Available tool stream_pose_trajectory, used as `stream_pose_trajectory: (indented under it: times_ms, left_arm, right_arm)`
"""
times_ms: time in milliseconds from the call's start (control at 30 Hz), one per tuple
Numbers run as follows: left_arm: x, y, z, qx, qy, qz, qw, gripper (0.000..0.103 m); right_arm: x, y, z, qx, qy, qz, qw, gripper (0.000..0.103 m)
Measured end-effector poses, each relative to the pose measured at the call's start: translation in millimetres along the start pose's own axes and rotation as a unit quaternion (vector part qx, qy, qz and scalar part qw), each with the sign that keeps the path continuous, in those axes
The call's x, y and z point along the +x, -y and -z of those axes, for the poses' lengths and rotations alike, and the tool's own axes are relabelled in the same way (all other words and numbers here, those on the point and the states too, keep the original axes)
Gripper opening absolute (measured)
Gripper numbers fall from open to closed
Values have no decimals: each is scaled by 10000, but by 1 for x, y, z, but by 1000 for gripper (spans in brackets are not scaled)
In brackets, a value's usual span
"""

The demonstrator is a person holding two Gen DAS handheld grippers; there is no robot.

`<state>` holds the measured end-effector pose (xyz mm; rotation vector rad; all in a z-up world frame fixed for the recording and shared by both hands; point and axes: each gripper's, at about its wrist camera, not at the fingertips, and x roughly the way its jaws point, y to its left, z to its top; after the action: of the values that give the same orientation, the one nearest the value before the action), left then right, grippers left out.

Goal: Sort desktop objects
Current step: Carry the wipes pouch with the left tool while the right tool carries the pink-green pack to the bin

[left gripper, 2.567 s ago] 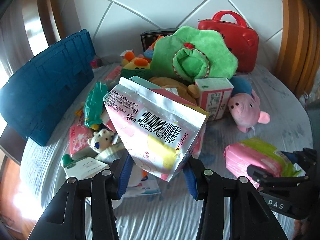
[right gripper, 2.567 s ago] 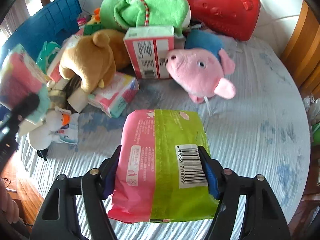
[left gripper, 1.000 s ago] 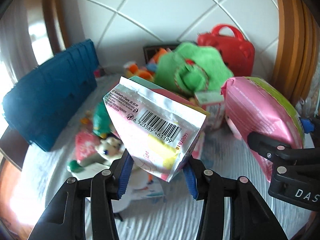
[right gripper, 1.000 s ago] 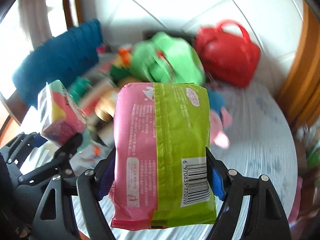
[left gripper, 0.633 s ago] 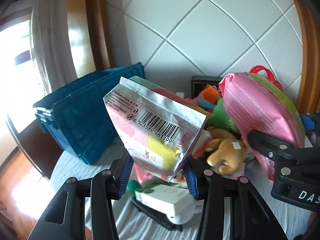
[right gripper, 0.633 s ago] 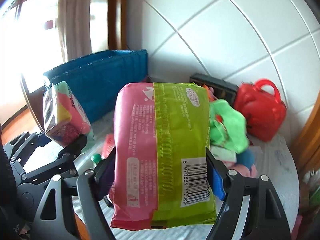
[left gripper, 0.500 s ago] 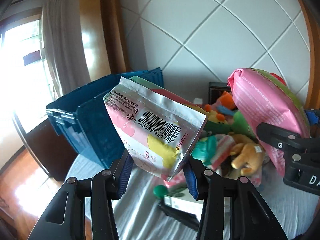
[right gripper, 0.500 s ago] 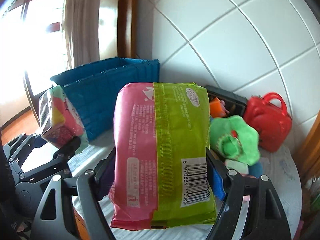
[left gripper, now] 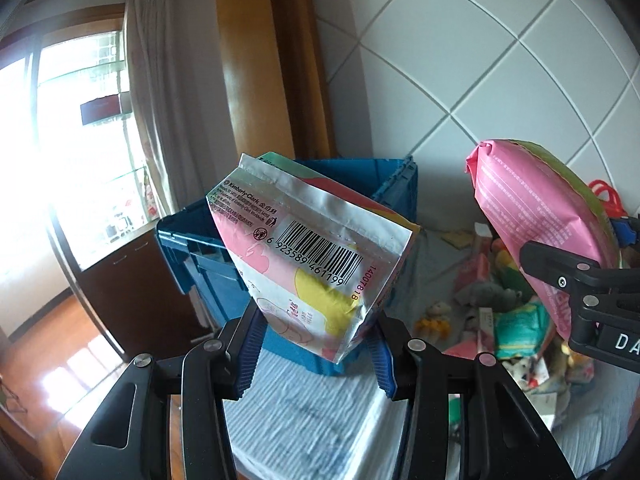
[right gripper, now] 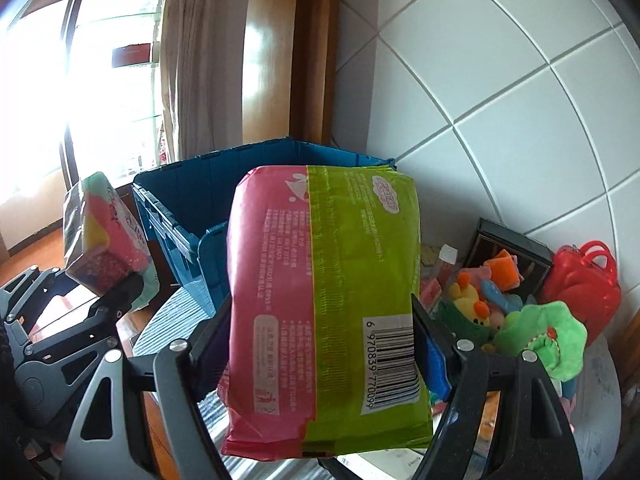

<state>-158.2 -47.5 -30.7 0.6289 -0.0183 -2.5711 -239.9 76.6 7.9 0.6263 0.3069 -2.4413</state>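
step: carry to blue crate | left gripper grips tissue pack, right gripper grips pink-green pack | next: release both over crate

Tabletop covered in pale blue-grey ribbed cloth, blue plastic crate standing at its far left end, jumble of plush toys and small packets along the right, red handbag and black box against the tiled wall
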Motion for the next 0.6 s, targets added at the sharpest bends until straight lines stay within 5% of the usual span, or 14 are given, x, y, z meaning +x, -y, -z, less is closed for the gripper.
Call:
stream_pose_trajectory:
  times_ms: [300, 600]
  left_arm:
    - [59, -43, -35, -235, 96, -462, 9986, 46]
    - [126, -88, -58, -339, 30, -342, 9988, 46]
  right_arm:
    - [71, -39, -58, -338, 268, -528, 9977, 78]
    - [130, -82, -94, -383, 178, -508, 9978, 78]
